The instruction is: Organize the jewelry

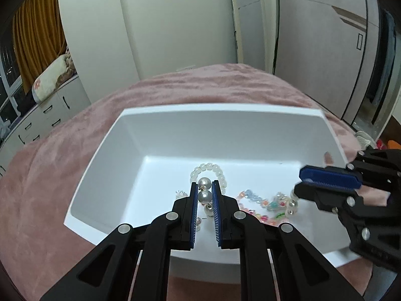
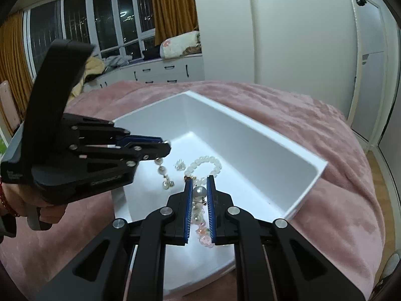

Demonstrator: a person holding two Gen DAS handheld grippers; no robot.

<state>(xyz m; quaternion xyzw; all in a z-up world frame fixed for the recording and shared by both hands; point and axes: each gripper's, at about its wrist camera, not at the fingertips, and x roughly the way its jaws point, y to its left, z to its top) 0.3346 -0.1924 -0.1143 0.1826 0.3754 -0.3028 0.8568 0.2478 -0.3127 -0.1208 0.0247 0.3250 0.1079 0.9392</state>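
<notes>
A white open box (image 1: 105,148) (image 2: 308,180) sits on a pink blanket. Inside lie a white bead bracelet (image 1: 215,169) (image 2: 213,161), a colourful bead strand (image 1: 265,204) and a small clear piece (image 1: 181,194) (image 2: 179,164). My left gripper (image 1: 204,188) (image 2: 164,150) is shut on a pearl strand (image 1: 204,195) (image 2: 161,169) that hangs into the box. My right gripper (image 2: 199,183) (image 1: 300,183) is shut on a large pearl (image 2: 199,192) of a pearl and pink bead strand (image 2: 203,233), low over the box.
The pink blanket (image 1: 50,188) (image 2: 325,130) covers the bed around the box. White drawers (image 2: 163,71) and a window with orange curtains (image 2: 173,7) stand behind. White wardrobe doors (image 1: 175,20) lie beyond the bed.
</notes>
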